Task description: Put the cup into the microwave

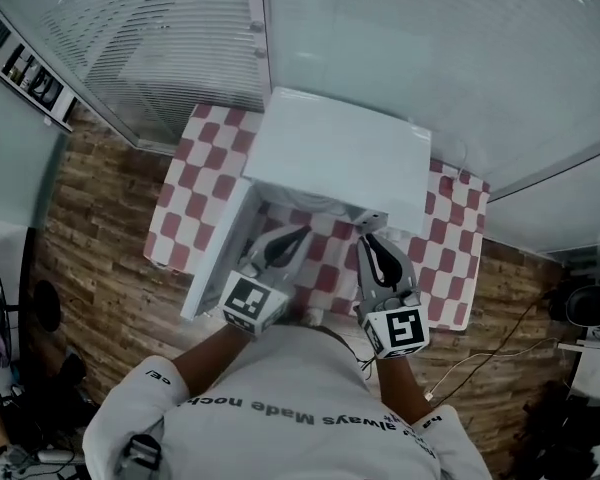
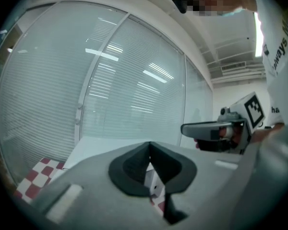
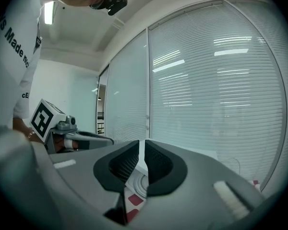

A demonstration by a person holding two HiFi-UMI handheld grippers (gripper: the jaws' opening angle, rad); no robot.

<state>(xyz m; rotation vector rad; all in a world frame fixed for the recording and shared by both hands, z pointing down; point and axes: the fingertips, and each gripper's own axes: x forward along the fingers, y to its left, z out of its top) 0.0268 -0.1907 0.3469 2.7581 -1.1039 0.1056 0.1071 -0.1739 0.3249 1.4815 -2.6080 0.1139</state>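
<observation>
Status: neither gripper is carrying anything. The left gripper (image 1: 298, 234) has its jaws together at the tips, with nothing between them. The right gripper (image 1: 368, 240) has its jaws all but together, with a thin slit between the pads and nothing in it.

Position: in the head view both grippers hang side by side over the front of the table (image 1: 205, 183), which is laid with a red-and-white checked cloth. The microwave (image 1: 335, 153) stands at 12 o'clock from them. Its door (image 1: 218, 258) is swung open, running towards 8 o'clock past the left gripper.

Task item: the cup cannot be located with certainty in any view. The right gripper view shows a pale round ringed object (image 3: 138, 186) low beyond the jaws, at 6 o'clock in that view. Whether it is the cup or something else cannot be told.

Step in hand, as a judgement: the door is open and both grippers are empty, so the cup is either yet to be picked up or already inside. The microwave's opening faces away from the head view, which leaves this unsettled. If a pick-up is pending, one gripper must part its jaws, close on the cup wall and carry it level through the opening.

Count: one microwave, one door, one table, two grippers, one ringed object.
</observation>
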